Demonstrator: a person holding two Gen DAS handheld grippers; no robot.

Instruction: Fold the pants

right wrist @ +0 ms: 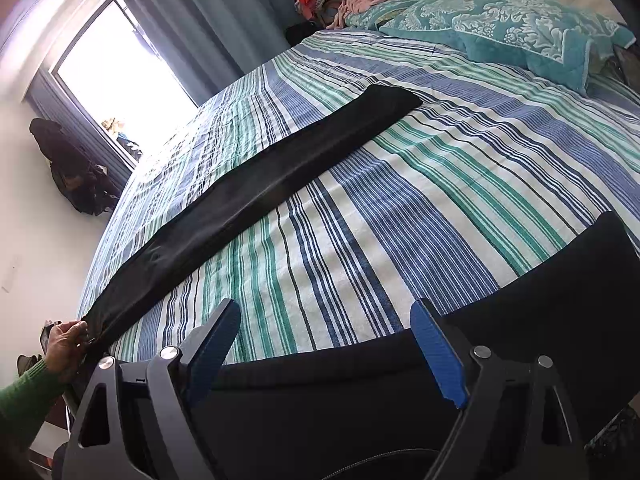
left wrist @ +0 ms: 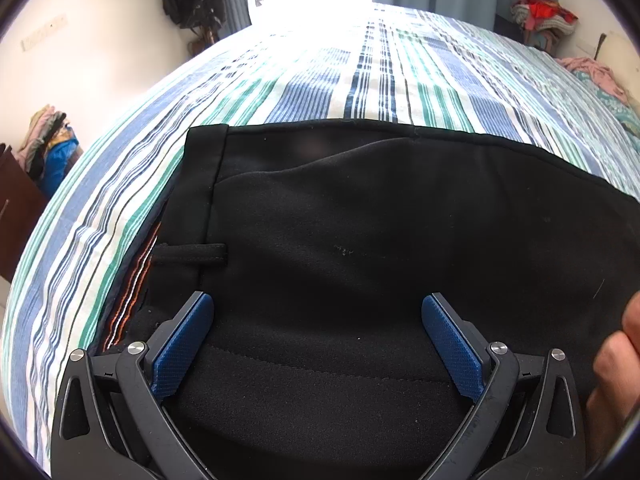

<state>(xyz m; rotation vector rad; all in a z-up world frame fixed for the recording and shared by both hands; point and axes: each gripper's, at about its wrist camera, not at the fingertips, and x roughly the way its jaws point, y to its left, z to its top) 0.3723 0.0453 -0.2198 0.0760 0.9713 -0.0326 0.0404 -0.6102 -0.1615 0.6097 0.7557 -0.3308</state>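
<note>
Black cloth takes up most of what I see: the pants lie spread on the striped bedspread, waistband end under my left gripper, one leg stretched long across the bed toward the teal pillows. I judge the folding has barely begun; the garment is laid flat, no fold made yet. Both tongs stand wide apart, clamped on nothing: the left hangs over the seat, the right gripper over the near edge of the second leg. Next I'd need to nip that edge and carry it across onto the far leg. A hand in a green sleeve touches the cloth at the left. The second leg's hem is cut off, and black-on-black hides the seams.
</note>
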